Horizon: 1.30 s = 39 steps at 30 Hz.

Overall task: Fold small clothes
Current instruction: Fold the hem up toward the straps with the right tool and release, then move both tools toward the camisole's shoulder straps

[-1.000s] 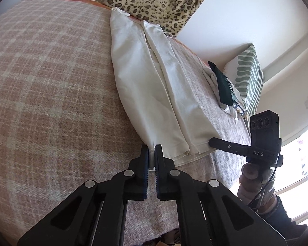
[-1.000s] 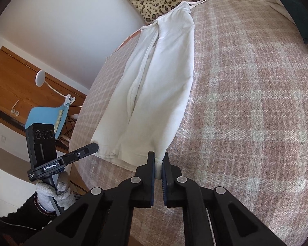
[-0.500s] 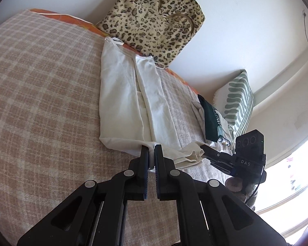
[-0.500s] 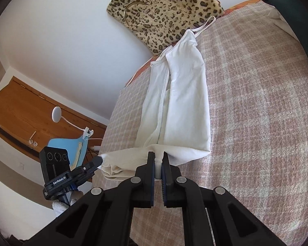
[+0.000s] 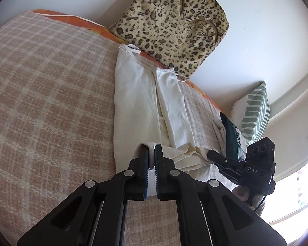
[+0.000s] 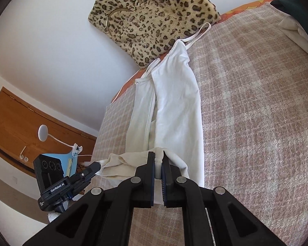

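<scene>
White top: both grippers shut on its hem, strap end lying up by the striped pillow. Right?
Not quite. Both the left gripper and right gripper are shut on the hem of the white top, but its strap end lies by the leopard bag, not the striped pillow. The left wrist view shows it.

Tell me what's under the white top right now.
The white top lies on the checked blanket; its near hem is lifted and doubled over its own lower part. Whatever sits beneath the fabric is covered.
</scene>
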{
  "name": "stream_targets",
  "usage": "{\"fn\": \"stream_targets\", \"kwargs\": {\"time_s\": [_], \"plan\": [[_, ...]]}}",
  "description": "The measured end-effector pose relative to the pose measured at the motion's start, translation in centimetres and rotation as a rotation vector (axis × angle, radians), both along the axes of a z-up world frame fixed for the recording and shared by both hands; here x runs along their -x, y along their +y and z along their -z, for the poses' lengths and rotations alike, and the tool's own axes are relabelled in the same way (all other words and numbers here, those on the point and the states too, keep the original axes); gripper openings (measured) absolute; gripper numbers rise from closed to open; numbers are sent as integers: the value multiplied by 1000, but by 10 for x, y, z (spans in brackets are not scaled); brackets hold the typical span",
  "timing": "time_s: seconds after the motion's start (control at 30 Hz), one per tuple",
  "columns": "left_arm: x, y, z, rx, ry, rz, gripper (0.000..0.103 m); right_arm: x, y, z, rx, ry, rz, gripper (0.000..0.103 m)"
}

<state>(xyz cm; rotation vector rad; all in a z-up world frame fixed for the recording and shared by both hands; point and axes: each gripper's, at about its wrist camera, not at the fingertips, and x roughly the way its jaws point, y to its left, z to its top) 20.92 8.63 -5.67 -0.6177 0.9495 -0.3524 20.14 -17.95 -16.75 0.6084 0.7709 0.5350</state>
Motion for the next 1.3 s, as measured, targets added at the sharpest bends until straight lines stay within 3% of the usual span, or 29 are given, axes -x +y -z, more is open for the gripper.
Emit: {"fn": "stream_targets", "kwargs": {"time_s": [0.47, 0.57, 0.7, 0.83, 1.0, 1.17, 1.3], "plan": [[-19, -4, 16, -57, 38, -6, 4, -29, 7, 13, 62, 45, 30, 4], [-21, -3, 12, -71, 40, -9, 12, -29, 9, 10, 79, 33, 23, 9], [-17, 0, -2, -98, -4, -28, 13, -22, 7, 0, 103, -7, 54, 30], [-10, 0, -18, -129, -65, -16, 14, -11, 6, -14, 143, -73, 66, 30], [8, -17, -28, -165, -124, 68, 14, 4, 32, -24, 260, -148, -44, 24], [19, -41, -15, -164, -88, 171, 14, 10, 66, -16, 371, -159, -190, 21], [7, -53, 2, -185, -40, 187, 14, 0, 74, -9, 404, -138, -189, 21]]}}
